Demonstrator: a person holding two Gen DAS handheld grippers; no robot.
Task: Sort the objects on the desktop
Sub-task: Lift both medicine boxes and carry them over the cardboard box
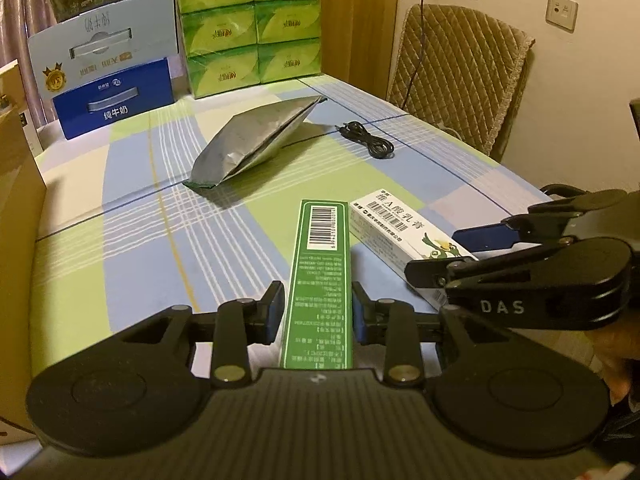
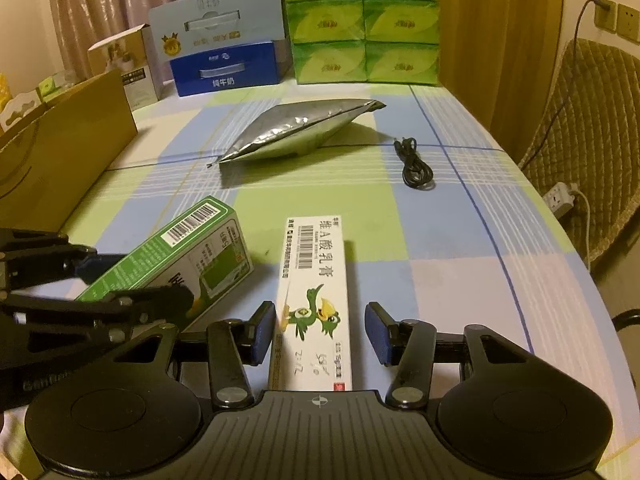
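My left gripper (image 1: 319,312) is shut on a long green box (image 1: 322,272), its pads pressed on both sides; the box also shows in the right wrist view (image 2: 188,256). My right gripper (image 2: 320,332) is open around a white ointment box (image 2: 316,300) lying on the checked tablecloth; the left pad touches it, the right pad stands apart. The white box also shows in the left wrist view (image 1: 396,236), with the right gripper (image 1: 472,256) over its near end. A silver foil pouch (image 1: 256,144) and a coiled black cable (image 1: 368,140) lie farther back.
At the back stand a blue milk carton box (image 1: 116,96) and stacked green tissue packs (image 1: 252,28). A brown cardboard box (image 2: 60,148) stands at the left edge. A padded chair (image 1: 460,76) and a power strip (image 2: 560,200) are off the table's right side.
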